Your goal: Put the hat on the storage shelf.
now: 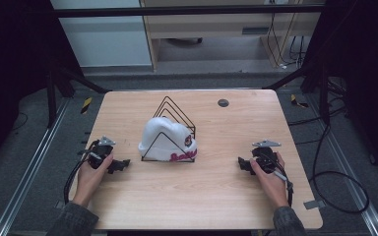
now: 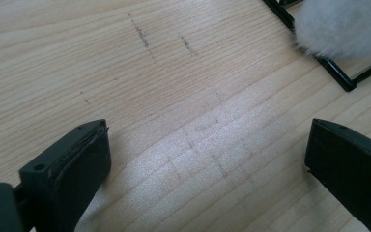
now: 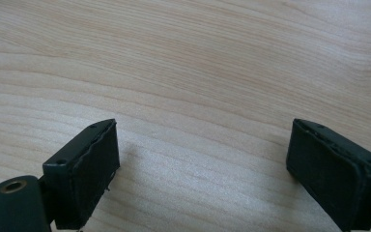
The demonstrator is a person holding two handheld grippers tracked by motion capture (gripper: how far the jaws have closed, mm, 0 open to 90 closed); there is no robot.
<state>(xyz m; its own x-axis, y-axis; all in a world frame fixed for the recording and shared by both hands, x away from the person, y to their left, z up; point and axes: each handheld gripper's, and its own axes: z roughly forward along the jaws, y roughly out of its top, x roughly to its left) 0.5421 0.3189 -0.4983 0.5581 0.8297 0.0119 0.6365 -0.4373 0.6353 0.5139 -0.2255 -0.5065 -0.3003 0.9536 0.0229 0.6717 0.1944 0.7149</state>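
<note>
A white knit hat [image 1: 166, 138] with red lettering sits over the front of a black wire rack [image 1: 177, 114] at the middle of the wooden table [image 1: 211, 196]. My left gripper [image 1: 123, 163] rests on the table left of the hat, held by a hand, jaws wide apart over bare wood [image 2: 205, 145]. The hat's fuzzy white edge [image 2: 343, 24] and a rack bar [image 2: 335, 72] show at the top right of the left gripper view. My right gripper [image 1: 242, 163] lies to the right of the hat, open over bare wood [image 3: 203, 145].
A small dark round disc [image 1: 223, 103] sits in the table top near the far edge. Black frame bars and cables surround the table on the floor. Bare table surface lies in front of the rack and to both sides.
</note>
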